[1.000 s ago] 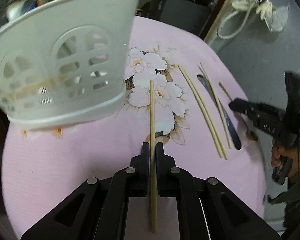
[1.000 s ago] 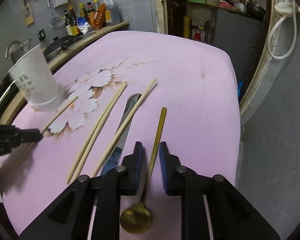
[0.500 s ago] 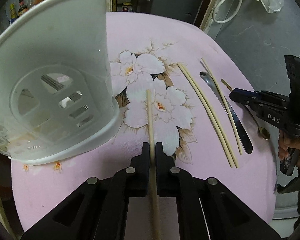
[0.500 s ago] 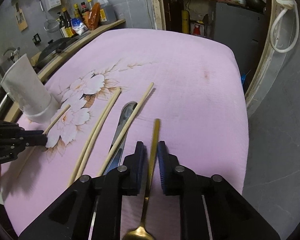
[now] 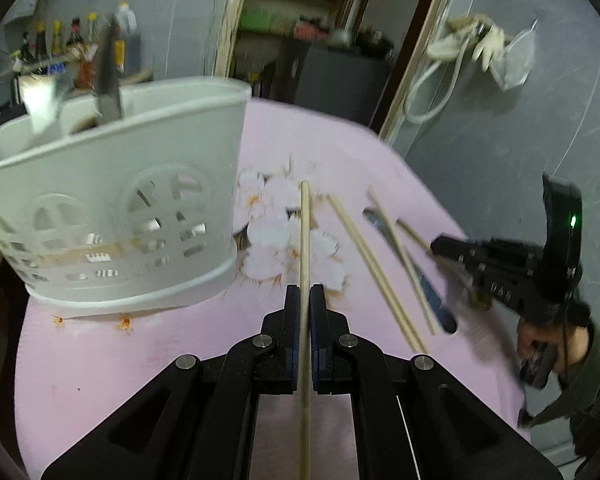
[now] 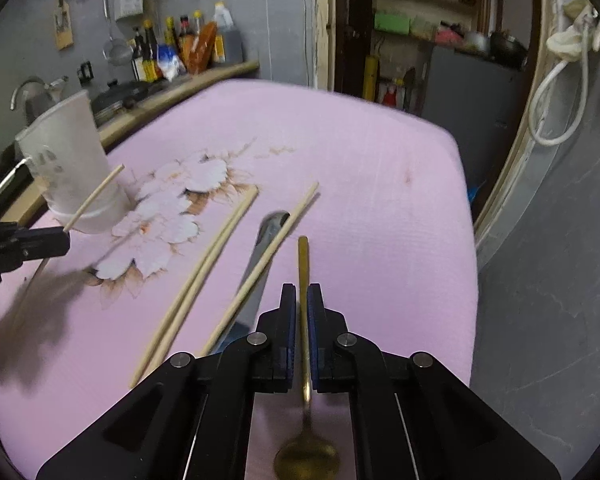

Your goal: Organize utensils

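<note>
My left gripper (image 5: 305, 292) is shut on a wooden chopstick (image 5: 305, 232), held off the pink cloth with its tip pointing past the white slotted utensil holder (image 5: 112, 200) on the left. In the right wrist view my right gripper (image 6: 302, 292) has its jaws closing tight on the handle of a gold spoon (image 6: 303, 256), whose bowl hangs below the fingers. From there the left gripper (image 6: 66, 236) and its chopstick (image 6: 96, 196) show in front of the holder (image 6: 72, 160). The right gripper (image 5: 436, 246) appears blurred at the right of the left wrist view.
On the floral pink cloth (image 6: 360, 168) lie a pair of chopsticks (image 6: 204, 272), a single chopstick (image 6: 272, 248) and a silver utensil (image 6: 260, 256) under it. The holder has a dark blade (image 5: 108, 80) standing in it. A counter with bottles (image 6: 180, 44) runs behind.
The left gripper has lifted and tilted up with the chopstick, so the holder's rim now shows. The right gripper's jaws have closed on the gold spoon's handle.
</note>
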A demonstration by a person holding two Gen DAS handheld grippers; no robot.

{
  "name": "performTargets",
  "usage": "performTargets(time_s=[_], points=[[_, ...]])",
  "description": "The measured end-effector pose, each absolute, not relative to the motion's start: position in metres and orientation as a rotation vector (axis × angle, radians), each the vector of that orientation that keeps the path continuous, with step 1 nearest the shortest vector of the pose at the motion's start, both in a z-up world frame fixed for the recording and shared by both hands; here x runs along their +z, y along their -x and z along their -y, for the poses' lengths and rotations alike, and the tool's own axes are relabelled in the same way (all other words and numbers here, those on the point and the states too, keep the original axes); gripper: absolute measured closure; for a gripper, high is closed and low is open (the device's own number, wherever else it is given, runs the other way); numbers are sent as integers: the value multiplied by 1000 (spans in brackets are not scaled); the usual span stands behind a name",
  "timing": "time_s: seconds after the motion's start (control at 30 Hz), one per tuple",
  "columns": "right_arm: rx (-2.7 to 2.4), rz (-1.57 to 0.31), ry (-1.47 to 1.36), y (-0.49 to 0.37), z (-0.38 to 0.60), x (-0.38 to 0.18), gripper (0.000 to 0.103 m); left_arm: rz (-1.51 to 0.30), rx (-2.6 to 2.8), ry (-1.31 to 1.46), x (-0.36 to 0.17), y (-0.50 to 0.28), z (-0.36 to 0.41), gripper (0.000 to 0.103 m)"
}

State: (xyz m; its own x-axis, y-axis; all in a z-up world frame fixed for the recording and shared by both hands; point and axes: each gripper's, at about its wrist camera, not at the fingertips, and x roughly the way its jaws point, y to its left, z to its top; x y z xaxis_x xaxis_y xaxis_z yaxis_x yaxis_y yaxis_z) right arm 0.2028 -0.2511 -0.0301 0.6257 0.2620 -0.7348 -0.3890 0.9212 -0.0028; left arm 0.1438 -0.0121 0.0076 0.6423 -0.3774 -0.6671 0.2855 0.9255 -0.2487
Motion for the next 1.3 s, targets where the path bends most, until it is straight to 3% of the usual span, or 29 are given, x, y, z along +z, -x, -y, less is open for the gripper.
performTargets(time_s=[0.27, 0.37, 0.47, 0.57, 0.73, 0.87, 1.3], points=[[375, -817, 119, -203, 253, -33, 96, -801, -357, 136, 4, -143, 17, 100], [382, -848, 101, -216, 254, -33, 80, -837, -350, 169, -1, -148, 19, 100], [418, -906, 77, -232, 252, -39, 78, -845, -346, 182, 1, -146, 14, 100], [429, -927, 91, -245, 248, -42, 79, -854, -345, 188, 1, -147, 12, 100], [455, -954, 50, -255, 249, -45, 98, -858, -351, 200, 1, -149, 13, 100], [441, -906, 70, -242, 253, -40, 99, -843, -355, 218, 2, -147, 11, 100], [341, -479, 36, -153, 259, 12, 99, -612, -351, 228, 31, -118, 5, 100]])
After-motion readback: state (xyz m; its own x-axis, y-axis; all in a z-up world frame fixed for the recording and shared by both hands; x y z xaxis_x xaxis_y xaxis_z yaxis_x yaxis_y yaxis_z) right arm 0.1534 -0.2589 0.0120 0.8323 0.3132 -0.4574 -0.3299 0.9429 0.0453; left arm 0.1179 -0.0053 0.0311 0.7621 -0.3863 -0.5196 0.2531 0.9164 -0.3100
